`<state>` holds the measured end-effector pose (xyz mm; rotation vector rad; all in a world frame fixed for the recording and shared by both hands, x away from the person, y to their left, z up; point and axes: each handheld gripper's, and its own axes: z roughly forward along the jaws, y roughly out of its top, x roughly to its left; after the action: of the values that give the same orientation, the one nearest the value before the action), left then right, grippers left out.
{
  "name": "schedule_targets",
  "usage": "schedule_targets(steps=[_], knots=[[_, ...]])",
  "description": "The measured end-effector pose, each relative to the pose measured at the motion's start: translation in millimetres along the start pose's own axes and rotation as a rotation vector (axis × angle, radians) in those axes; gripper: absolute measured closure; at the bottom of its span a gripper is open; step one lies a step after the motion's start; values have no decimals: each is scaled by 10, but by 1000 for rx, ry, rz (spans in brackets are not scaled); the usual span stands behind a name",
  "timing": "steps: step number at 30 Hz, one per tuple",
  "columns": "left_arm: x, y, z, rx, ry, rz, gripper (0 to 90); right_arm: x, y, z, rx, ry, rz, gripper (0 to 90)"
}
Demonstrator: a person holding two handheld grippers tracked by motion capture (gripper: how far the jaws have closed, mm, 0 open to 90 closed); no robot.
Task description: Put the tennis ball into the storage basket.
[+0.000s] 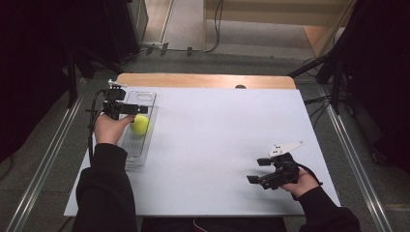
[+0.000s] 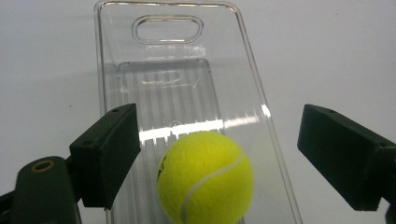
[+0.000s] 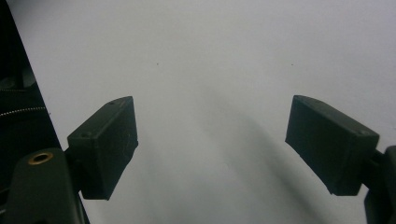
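Yellow ball (image 2: 205,177) in tray (image 2: 243,93) | left claw (image 2: 219,154) spread above | right claw (image 3: 210,149) spread

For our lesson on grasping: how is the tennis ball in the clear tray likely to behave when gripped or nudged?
The tennis ball is round, so a nudge would probably roll it along the ribbed clear tray. Its felt looks grippy, unlikely to slip. The left gripper, open, straddles it.

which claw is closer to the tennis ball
Left. The left claw hangs open right over the tennis ball in the clear tray; the right claw is far across the table.
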<state>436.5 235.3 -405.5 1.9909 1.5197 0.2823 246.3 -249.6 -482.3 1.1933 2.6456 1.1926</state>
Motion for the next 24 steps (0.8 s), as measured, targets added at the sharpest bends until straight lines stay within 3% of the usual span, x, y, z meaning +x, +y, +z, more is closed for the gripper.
schedule_targets(steps=[6,12,24], knots=[[-93,54,-92,-16,-36,21,136,0,-1,-1,0,0,0,148],[-209,96,-131,-10,-107,50,142,3,-1,0,0,0,1,148],[-457,142,-113,1,-202,107,146,0,-5,-7,1,0,0,148]])
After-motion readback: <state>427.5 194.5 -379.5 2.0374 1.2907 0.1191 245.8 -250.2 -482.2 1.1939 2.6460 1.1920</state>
